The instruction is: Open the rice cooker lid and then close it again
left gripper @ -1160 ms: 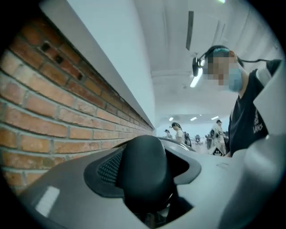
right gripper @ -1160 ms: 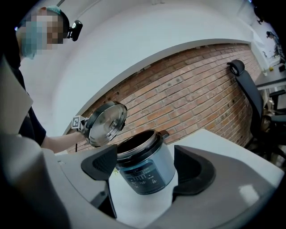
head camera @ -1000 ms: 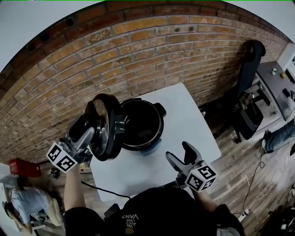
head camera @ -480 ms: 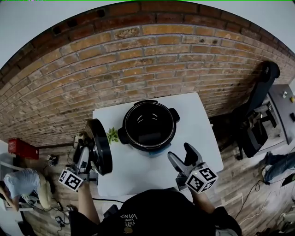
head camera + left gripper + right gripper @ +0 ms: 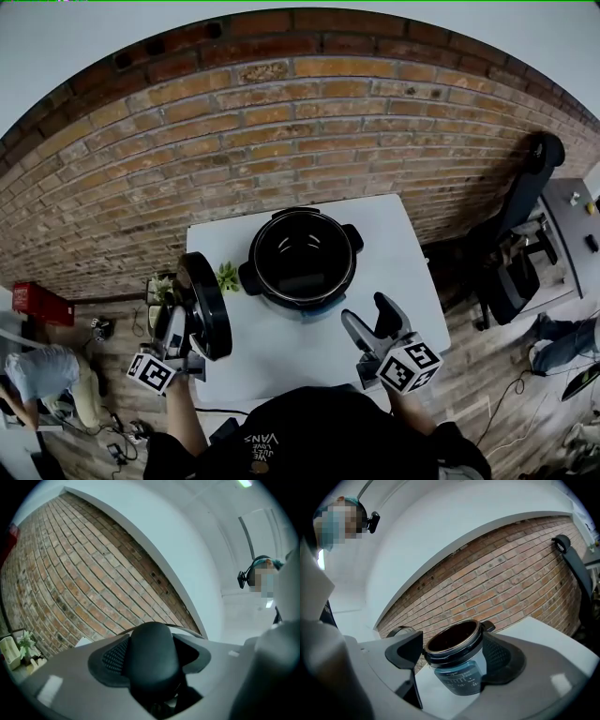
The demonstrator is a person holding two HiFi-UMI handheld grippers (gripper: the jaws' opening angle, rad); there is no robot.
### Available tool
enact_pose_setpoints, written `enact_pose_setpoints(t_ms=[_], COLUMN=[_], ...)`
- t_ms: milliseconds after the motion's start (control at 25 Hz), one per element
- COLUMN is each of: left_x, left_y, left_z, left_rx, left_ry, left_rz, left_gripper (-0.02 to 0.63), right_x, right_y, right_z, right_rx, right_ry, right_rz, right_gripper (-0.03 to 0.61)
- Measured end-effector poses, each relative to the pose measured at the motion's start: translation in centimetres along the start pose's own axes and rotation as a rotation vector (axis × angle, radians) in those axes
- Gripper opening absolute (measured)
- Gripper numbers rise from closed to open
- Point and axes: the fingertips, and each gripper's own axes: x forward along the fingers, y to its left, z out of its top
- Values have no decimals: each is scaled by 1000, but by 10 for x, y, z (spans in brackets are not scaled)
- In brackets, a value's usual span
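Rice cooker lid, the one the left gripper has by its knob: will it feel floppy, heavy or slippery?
Probably stiff: the lid shows as one thick dark disc. Likely hefty and apt to twist, since it hangs on edge from its knob alone in the left gripper. The knob looks smooth and rounded, so it might slip.

Has a red-brown brick wall [image 5: 309, 122] at the back, pale plaster [image 5: 94, 37] above. Keeps a white square-topped desk [image 5: 398, 253] against the bricks, brown wood-plank floor [image 5: 469, 375] around, black office chair [image 5: 511, 277] to the right.
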Motion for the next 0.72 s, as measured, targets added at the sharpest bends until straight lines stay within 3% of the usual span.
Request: enact_pose_setpoints(t_ms=[120, 360, 520, 720], left_x=[13, 63, 106, 151], left_y=[-11, -56, -95, -144], left_z=[5, 29, 31, 7], left_rx=[27, 170, 273, 361], left_ry=[11, 51, 132, 267], left_rz=[-37, -181, -309, -449], left_gripper=[278, 278, 278, 278], right_x=[-8, -25, -38, -55], right_y=[-5, -18, -27, -41], right_z=[1, -1, -3, -3], right_rx=[7, 29, 46, 65], right_ry=[-5, -39, -58, -87], right_rz=[-18, -68, -103, -146], right_gripper=[390, 390, 390, 390])
